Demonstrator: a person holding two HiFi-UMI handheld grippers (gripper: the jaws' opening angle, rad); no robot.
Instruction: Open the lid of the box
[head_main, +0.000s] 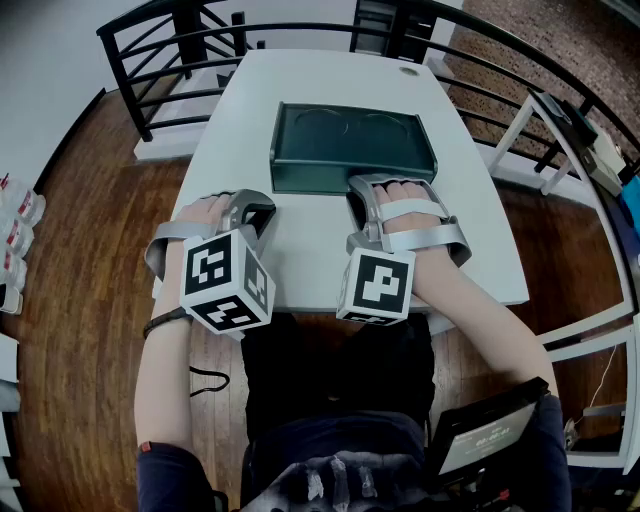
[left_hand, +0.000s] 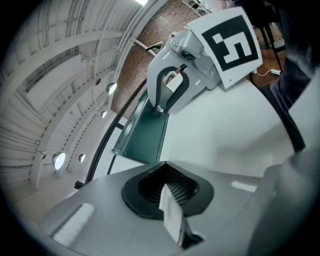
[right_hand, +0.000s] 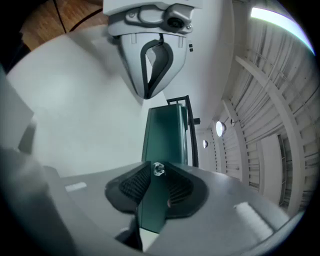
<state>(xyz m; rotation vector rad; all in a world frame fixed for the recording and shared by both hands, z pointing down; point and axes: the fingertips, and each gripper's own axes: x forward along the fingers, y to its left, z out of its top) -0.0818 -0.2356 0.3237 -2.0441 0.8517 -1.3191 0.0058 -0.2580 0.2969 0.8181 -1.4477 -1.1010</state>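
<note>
A dark green box (head_main: 350, 135) with a recessed lid stands at the middle of the white table (head_main: 320, 80). My right gripper (head_main: 386, 186) is at the box's near edge, right of centre. In the right gripper view its jaws (right_hand: 158, 170) are shut on a thin green edge of the lid, and the box (right_hand: 167, 132) runs on beyond them. My left gripper (head_main: 262, 208) rests on the table just left of the box's near corner, shut on nothing. In the left gripper view the box (left_hand: 147, 132) lies ahead, with the right gripper (left_hand: 161, 107) at its edge.
A black railing (head_main: 170, 45) curves round the table's far side. A white frame (head_main: 560, 130) stands to the right and bottles (head_main: 15, 230) stand on the floor to the left. A dark screen (head_main: 485, 435) sits by the person's right elbow. The near table edge is under both forearms.
</note>
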